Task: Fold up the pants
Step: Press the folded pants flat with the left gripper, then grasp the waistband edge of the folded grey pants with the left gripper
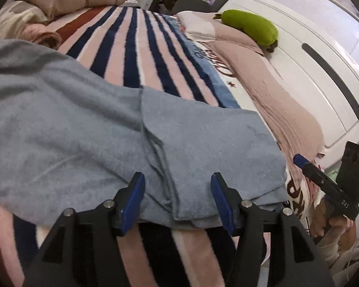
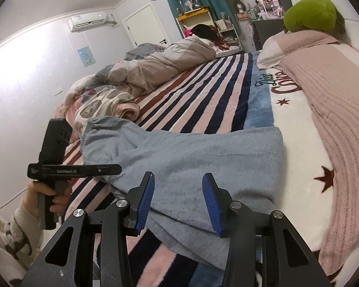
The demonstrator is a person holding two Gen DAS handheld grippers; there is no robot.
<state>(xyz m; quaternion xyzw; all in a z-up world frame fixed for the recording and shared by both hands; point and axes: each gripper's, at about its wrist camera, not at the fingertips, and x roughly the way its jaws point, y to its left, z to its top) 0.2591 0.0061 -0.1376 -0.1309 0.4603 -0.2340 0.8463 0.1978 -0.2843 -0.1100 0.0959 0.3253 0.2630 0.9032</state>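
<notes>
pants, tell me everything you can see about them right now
The pants are grey-blue, soft, fleece-like fabric, lying flat and sideways on the striped blanket. The elastic waistband sits at the far left in the right wrist view; a middle seam with small folds shows in the left wrist view. Both the left gripper and right gripper are open over the near edge.

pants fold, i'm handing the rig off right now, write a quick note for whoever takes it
Left gripper: open, empty, at the near edge of the pants.
Right gripper: open, empty, over the pants' other end.
Pants: grey-blue, lying flat across the striped blanket on the bed, legs seemingly laid one over the other; layered edges show between the left fingers.
Done: apparently the lengthwise fold.
Left: grip the ends, fold across the length, smooth.
</notes>
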